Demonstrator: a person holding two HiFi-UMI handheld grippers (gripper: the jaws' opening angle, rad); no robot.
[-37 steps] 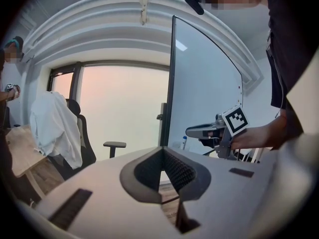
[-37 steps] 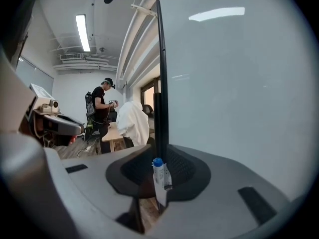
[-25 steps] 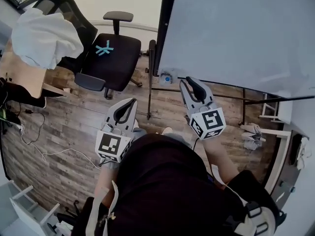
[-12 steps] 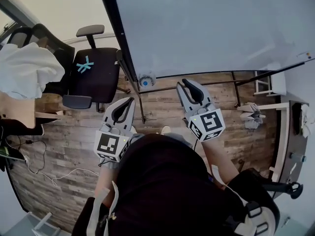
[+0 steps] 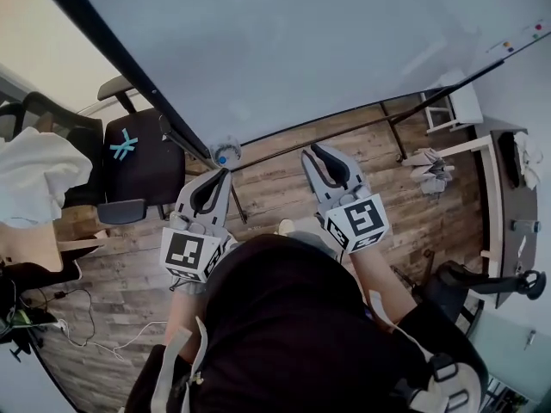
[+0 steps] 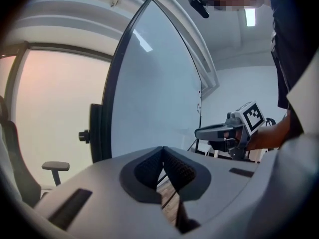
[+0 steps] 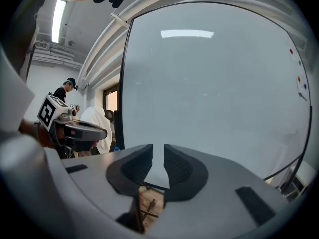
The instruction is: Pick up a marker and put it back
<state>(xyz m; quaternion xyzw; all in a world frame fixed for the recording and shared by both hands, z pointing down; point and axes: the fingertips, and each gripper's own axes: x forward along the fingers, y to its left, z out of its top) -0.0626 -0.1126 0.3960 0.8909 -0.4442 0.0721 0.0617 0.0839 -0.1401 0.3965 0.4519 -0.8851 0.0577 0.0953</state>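
Observation:
No marker shows clearly in any view. A large whiteboard (image 5: 327,50) fills the upper head view, with small coloured dots (image 5: 527,36) near one corner, too small to identify. My left gripper (image 5: 224,174) is held in front of me, its tips pointing at the board's lower edge; in the left gripper view (image 6: 163,153) its pads meet and hold nothing. My right gripper (image 5: 312,150) is level with it to the right. In the right gripper view (image 7: 158,151) a narrow gap with nothing in it parts the pads, and the board (image 7: 214,93) lies straight ahead.
A black office chair (image 5: 129,157) with a teal cross stands at the left, beside a white cloth (image 5: 34,179). The board's stand has a caster (image 5: 224,155) and floor bars (image 5: 344,132). A desk (image 5: 504,188) and a pale bundle (image 5: 429,163) are at the right. A person (image 7: 67,88) stands in the background.
The head view has swung, so the whiteboard now fills more of the picture and the chair has slid left. Both grippers stay side by side, a little nearer the board, jaws unchanged.

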